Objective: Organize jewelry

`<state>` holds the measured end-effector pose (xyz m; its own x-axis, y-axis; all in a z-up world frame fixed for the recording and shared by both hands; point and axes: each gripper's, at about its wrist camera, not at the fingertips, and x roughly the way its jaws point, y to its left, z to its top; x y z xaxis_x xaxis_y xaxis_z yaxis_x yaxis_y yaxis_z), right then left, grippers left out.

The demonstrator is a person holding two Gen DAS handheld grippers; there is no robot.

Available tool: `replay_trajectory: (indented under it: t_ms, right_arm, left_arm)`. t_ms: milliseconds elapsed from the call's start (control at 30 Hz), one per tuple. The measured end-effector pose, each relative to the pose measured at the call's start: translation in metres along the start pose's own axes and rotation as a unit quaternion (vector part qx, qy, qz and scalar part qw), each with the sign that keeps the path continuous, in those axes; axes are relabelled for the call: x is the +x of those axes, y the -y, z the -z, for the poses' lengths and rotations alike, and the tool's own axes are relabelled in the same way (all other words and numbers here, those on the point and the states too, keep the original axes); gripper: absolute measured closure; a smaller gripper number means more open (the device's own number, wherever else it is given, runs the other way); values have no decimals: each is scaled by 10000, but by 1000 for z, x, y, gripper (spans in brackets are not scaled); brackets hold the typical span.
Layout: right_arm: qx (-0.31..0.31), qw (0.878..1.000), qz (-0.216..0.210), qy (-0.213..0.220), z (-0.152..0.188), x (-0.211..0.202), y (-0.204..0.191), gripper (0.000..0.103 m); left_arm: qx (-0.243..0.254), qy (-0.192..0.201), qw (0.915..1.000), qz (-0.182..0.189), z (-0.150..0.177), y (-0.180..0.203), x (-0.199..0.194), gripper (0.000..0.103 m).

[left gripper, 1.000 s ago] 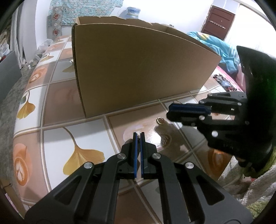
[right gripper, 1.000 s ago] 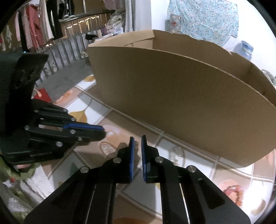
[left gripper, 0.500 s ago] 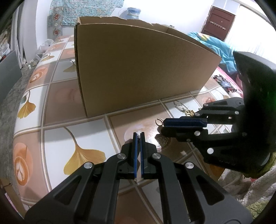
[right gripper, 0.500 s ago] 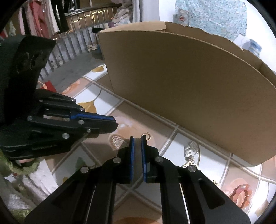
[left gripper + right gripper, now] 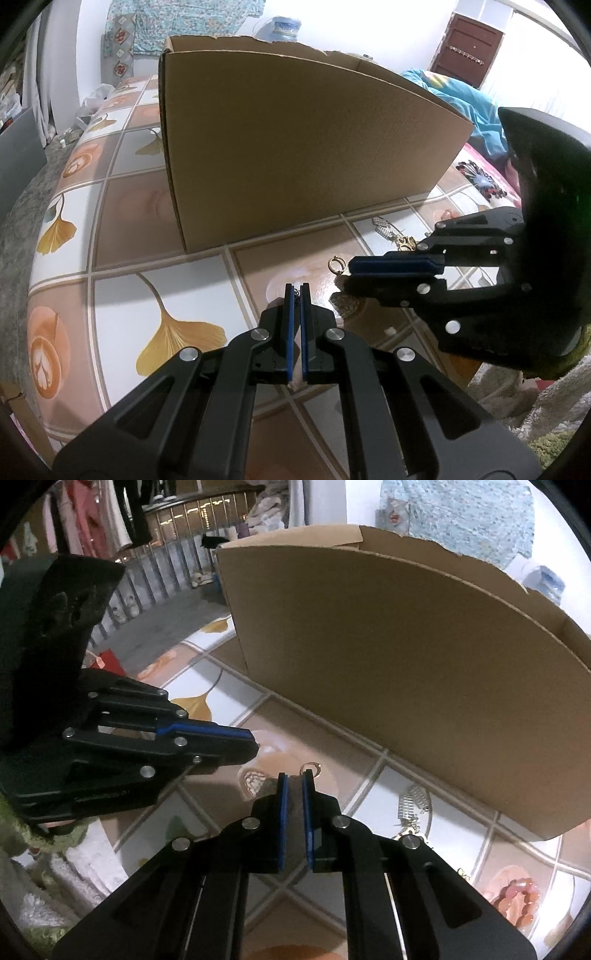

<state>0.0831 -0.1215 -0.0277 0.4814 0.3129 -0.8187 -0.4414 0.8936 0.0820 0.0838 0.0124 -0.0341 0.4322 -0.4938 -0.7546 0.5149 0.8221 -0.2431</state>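
A small gold ring [image 5: 336, 264] lies on the tiled tabletop in front of a large cardboard box [image 5: 295, 147]; it also shows in the right wrist view [image 5: 311, 767]. My right gripper [image 5: 294, 777] hovers just short of the ring, its jaws slightly apart, nothing between them. It enters the left wrist view from the right [image 5: 345, 275]. My left gripper [image 5: 294, 290] is shut on a thin dark chain that peeks out at its tips. A silver hair clip [image 5: 413, 805] and gold pieces [image 5: 404, 243] lie to the right of the ring.
The box [image 5: 424, 672] stands close behind the jewelry. A pink bead bracelet [image 5: 517, 904] lies at the right. The tabletop [image 5: 122, 206] has a ginkgo-leaf tile pattern; its front edge is near. A fluffy rug [image 5: 517, 398] lies below.
My right gripper has moved left and down toward the gold ring, and its jaws have parted slightly. The left gripper has stayed in place.
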Motion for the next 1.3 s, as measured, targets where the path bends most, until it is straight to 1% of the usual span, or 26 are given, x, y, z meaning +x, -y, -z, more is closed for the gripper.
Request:
replay_trajectory:
  t_ms: [100,200,300,333,400,467,600,700,767,800,867,1100,1200,1300]
  right_arm:
    - [6,10000,37,77,-2,-6,9,95]
    - [-179,9997,160,46,-5,-6,12,95]
    - [-426,9991,-77,-14,-9,-4,11,92]
    - [-524,9985,-179,-21,-10,-3,9,86]
    - [-760,9966,-299,-91,-12,-3,9,79]
    - [-1066,9936,-340,-135,-13,-1,7,79]
    - [-1294,9899,-478,-321,-14,8,6,79]
    - [-1276,9891,-640,-369,-16,11,8,80]
    - [-1259,9890,-675,-373,-18,15,8,85]
    - [-1239,9890,-718,-382,-18,15,10,91]
    - [-1148,9897,-775,-374,-18,14,12,90]
    - [-985,9920,-744,-269,-15,9,17,91]
    - [-886,9933,-721,-163,-17,2,20,91]
    - [-748,9948,-695,10,-17,-15,26,91]
  left_arm:
    - [10,-1,10000,0,0,0,0,101]
    - [7,2,10000,-3,0,1,0,101]
    - [9,0,10000,-1,0,0,0,101]
    - [11,0,10000,0,0,0,0,101]
    - [21,-2,10000,-2,0,1,0,101]
    - [26,-1,10000,-6,0,1,1,101]
    - [23,-3,10000,-5,0,1,1,101]
    - [37,0,10000,-5,-1,2,2,101]
    - [37,2,10000,-5,-1,2,2,101]
    - [39,2,10000,-5,-2,2,2,101]
    - [37,0,10000,-7,-1,2,2,101]
    - [72,8,10000,-27,-1,2,2,101]
    - [71,56,10000,-28,-2,2,-1,101]
    - [62,127,9999,-23,-3,3,-8,101]
